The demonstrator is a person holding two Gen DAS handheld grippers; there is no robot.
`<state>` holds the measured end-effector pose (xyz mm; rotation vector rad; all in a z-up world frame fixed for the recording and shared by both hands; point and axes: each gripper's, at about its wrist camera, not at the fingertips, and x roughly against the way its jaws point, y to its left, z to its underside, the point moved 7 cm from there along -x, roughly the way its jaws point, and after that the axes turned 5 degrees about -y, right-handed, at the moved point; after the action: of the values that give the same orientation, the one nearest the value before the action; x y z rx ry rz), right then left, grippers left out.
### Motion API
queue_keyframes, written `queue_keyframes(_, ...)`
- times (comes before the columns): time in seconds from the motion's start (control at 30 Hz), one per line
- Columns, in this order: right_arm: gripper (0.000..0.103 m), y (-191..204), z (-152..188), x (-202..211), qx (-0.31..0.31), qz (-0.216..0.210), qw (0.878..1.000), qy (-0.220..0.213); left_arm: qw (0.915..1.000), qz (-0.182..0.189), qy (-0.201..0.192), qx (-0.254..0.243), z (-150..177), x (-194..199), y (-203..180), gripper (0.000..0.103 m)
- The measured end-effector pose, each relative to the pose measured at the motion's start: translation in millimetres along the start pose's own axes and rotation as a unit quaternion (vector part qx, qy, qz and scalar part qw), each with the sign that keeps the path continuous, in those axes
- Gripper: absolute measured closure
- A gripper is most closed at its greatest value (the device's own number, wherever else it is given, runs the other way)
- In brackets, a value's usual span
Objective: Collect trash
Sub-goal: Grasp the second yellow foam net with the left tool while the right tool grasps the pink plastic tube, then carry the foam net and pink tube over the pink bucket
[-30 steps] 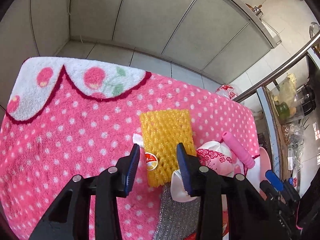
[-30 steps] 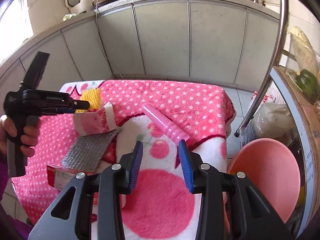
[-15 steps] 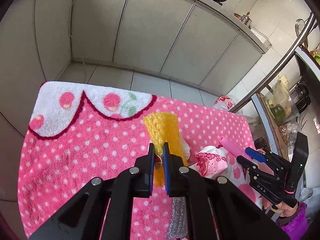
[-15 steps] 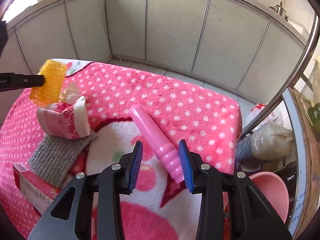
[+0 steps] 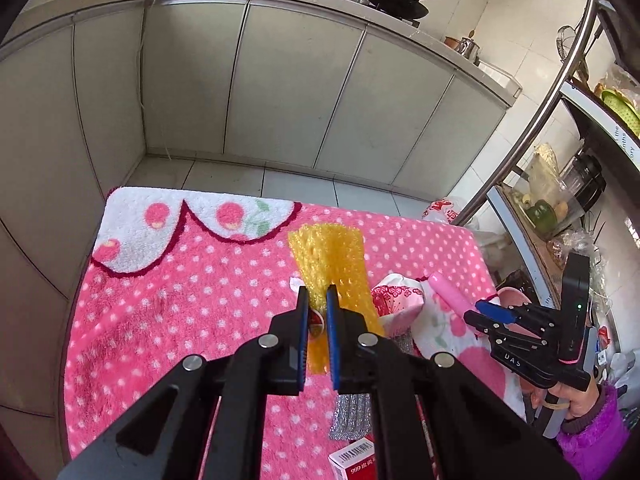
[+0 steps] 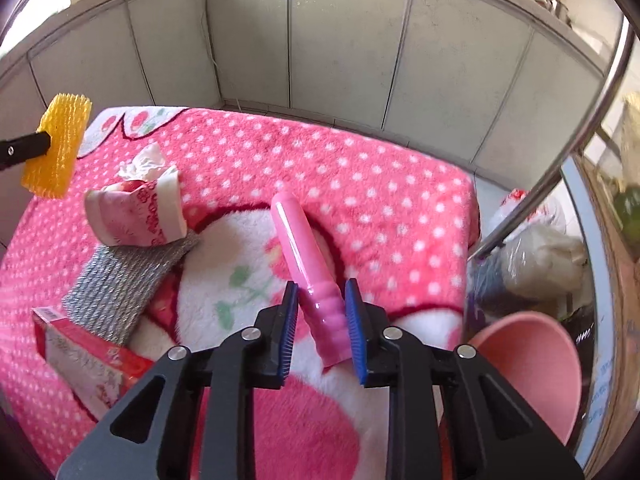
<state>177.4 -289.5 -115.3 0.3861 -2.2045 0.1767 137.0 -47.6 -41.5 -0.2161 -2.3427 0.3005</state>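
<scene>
My left gripper (image 5: 316,300) is shut on a yellow foam net (image 5: 332,256) and holds it up off the pink dotted blanket (image 5: 180,300). The right wrist view shows the net (image 6: 56,144) hanging at the far left. A pink ribbed plastic stick (image 6: 300,248) lies on the blanket. My right gripper (image 6: 322,300) straddles its ribbed end, jaws closing, pads against both sides. In the left wrist view that gripper (image 5: 478,314) is at the stick (image 5: 452,296). A crushed flowered paper cup (image 6: 136,216), a silver mesh cloth (image 6: 120,288) and a red-and-white box (image 6: 88,360) lie nearby.
A pink basin (image 6: 528,364) sits below the blanket's right edge, beside plastic bags (image 6: 540,248). A slanted metal rail (image 6: 560,152) crosses on the right. A crumpled tissue (image 6: 144,160) lies behind the cup. A hand in a purple sleeve (image 5: 588,428) holds the right gripper.
My left gripper shut on the yellow net and raised it off the blanket. My right gripper moved down over the pink stick and its jaws narrowed around the ribbed end.
</scene>
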Motion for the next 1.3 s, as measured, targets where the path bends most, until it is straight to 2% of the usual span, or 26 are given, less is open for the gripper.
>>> queue_keyframes(0.23, 0.08, -9, 45, 48, -0.118, -0.005, 0.993, -0.007, 0.9998, 0.014, -0.01, -0.013, 9, 20, -12, 0.096)
queue_keyframes(0.4, 0.08, -3, 84, 66, -0.164, -0.003, 0.986, 0.008, 0.9993, 0.027, -0.01, -0.022, 18, 28, -26, 0.096)
queue_keyframes(0.57, 0.08, 12, 103, 74, -0.145, 0.003, 0.989, 0.016, 0.9987, 0.036, -0.006, -0.036, 29, 34, -39, 0.096)
queue_keyframes(0.7, 0.079, 24, 107, 78, -0.124, -0.022, 0.991, 0.034, 0.9983, 0.041, -0.003, -0.041, 37, 38, -46, 0.095)
queue_keyframes(0.8, 0.079, 28, 106, 78, -0.107, -0.027, 0.993, 0.042, 0.9979, 0.042, -0.002, -0.049, 40, 40, -50, 0.095)
queue_keyframes(0.9, 0.072, 32, 104, 73, -0.082, -0.031, 0.995, 0.053, 0.9975, 0.043, -0.002, -0.057, 43, 43, -55, 0.095)
queue_keyframes(1.17, 0.072, 41, 87, 67, -0.014, -0.041, 0.997, 0.065, 0.9967, 0.046, -0.002, -0.067, 45, 46, -65, 0.095)
queue_keyframes(1.3, 0.072, 41, 88, 55, -0.002, -0.042, 0.996, 0.077, 0.9964, 0.046, 0.003, -0.071, 47, 43, -71, 0.095)
